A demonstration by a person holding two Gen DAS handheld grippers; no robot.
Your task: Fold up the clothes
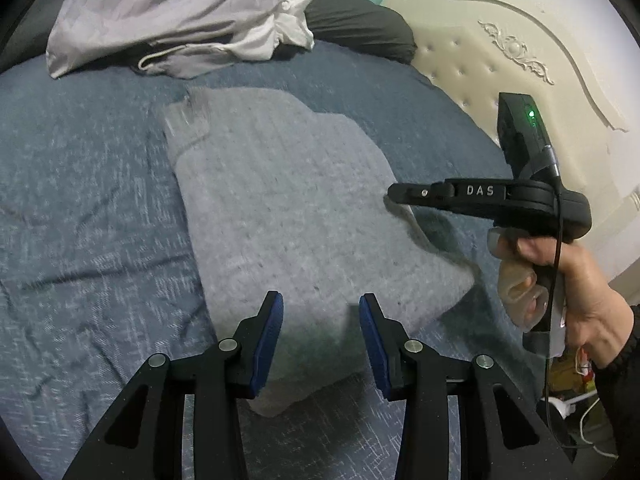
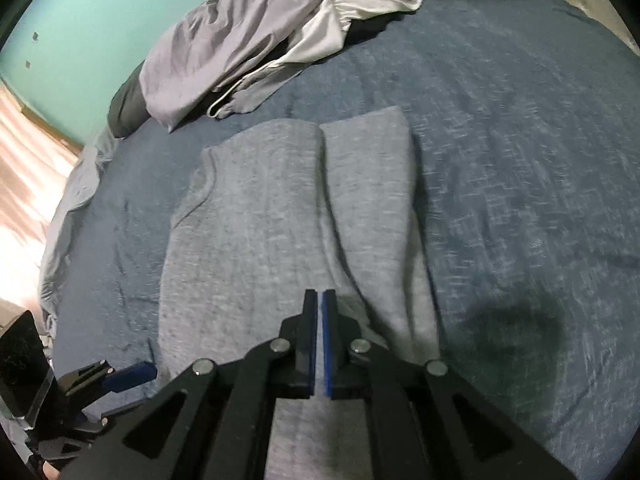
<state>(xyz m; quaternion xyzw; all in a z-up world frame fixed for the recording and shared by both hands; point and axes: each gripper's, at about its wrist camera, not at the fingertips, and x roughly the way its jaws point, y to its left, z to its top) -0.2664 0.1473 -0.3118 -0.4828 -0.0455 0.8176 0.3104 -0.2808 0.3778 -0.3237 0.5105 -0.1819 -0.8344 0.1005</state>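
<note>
A: Any writing on my feed? Only "DAS" on the right tool (image 1: 394, 194).

B: And the clothes?

A: Grey knit sweater (image 1: 280, 208) lies flat on the blue bed (image 1: 80, 220), one side folded over. Right tool pinches its fabric; left tool (image 1: 321, 320) hangs partly open above the hem.

Both grippers are built of matte black linkage arms joined by round silver pivot screws. The left gripper (image 1: 321, 334) is fitted with blue pads (image 1: 269, 344) on its fingers, and the right gripper (image 2: 319, 344) with the same. White raised letters "DAS" (image 1: 480, 191), a green light (image 1: 531, 113) and a thin black cable (image 1: 557, 264) are carried on the right unit's body. A dark ribbed sleeve (image 1: 616, 392) is worn at the right hand (image 1: 568, 292).
</note>
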